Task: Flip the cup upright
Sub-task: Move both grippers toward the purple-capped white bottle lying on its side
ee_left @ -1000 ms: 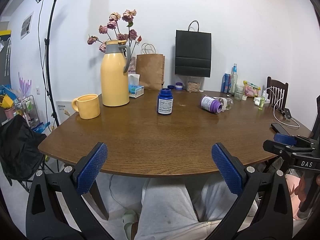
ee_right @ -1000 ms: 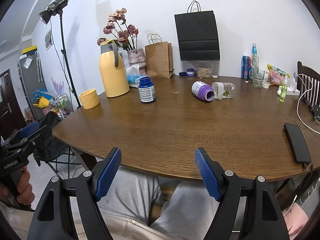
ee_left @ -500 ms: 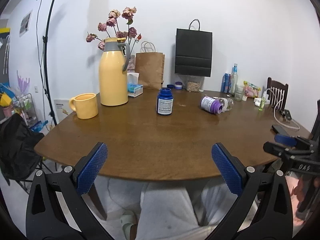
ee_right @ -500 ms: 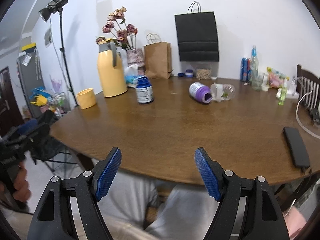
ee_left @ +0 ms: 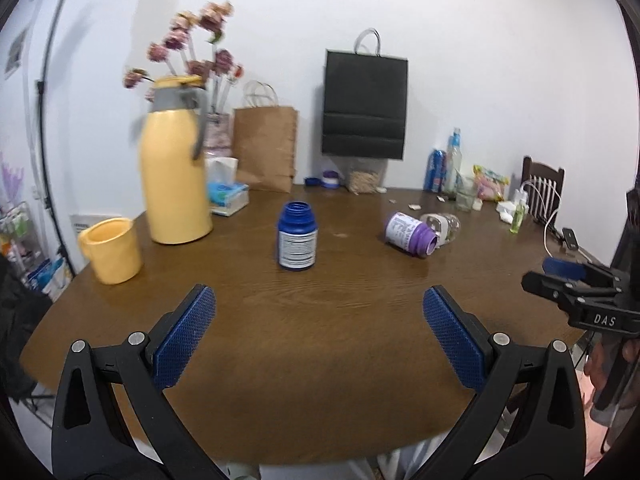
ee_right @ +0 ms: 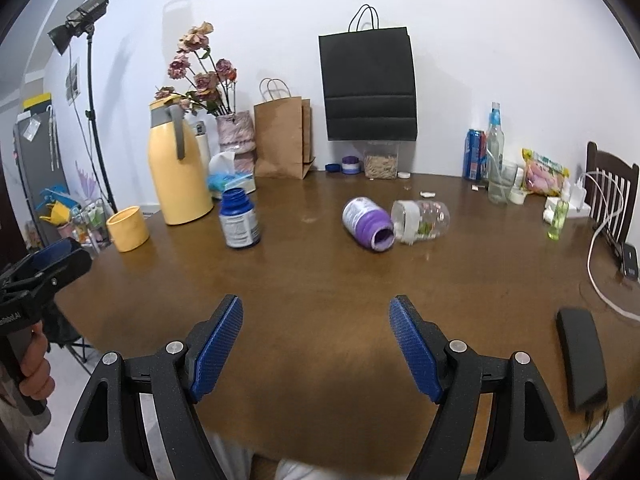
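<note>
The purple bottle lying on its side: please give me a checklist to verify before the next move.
1. Purple bottle lies on its side, mouth toward the camera: ok.
2. Right gripper open, empty: ok.
3. Left gripper open, empty: ok.
4. Table between right gripper and bottle is bare: ok.
5. Clear jar close beside the bottle; touching: cannot tell.
6. Blue bottle upright, apart to the left: ok.

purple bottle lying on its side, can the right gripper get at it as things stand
Probably yes. The right gripper is open and holds nothing, and bare table lies between it and the purple bottle. The clear jar lies against the bottle's right side, which may crowd one finger.
</note>
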Tool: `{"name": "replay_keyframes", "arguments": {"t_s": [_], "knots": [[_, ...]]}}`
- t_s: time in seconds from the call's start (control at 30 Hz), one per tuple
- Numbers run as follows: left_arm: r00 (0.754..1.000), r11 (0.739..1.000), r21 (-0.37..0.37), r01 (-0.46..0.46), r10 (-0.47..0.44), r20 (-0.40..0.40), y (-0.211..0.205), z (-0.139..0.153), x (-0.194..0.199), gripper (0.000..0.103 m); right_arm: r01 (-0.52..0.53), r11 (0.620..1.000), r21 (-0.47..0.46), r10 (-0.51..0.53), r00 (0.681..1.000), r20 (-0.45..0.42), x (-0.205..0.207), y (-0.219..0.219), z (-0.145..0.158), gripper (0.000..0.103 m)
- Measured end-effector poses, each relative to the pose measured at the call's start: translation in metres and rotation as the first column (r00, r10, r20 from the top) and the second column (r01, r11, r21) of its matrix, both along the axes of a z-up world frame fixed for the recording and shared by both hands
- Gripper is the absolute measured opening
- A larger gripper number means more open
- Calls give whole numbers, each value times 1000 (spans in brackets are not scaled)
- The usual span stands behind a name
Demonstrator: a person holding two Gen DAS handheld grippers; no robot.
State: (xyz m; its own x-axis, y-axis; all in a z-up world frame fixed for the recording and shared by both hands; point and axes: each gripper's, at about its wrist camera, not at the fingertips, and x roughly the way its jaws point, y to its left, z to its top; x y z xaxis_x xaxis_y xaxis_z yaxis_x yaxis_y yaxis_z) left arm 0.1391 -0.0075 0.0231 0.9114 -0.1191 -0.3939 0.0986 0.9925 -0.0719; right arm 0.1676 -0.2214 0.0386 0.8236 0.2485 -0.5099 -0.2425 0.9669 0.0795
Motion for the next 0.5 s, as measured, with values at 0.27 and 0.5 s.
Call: {"name": "replay_keyframes", "arguments": {"t_s": [0.27, 0.5], "knots": [[992, 993, 7, 119, -119, -39, -26, -1, 79, 103, -29, 1000, -3, 29, 998, -47, 72, -1, -3, 81], [961, 960, 50, 276, -275, -24, -49, 27, 162, 103, -70, 997, 14, 71, 991, -113, 150, -8, -13, 81]]}}
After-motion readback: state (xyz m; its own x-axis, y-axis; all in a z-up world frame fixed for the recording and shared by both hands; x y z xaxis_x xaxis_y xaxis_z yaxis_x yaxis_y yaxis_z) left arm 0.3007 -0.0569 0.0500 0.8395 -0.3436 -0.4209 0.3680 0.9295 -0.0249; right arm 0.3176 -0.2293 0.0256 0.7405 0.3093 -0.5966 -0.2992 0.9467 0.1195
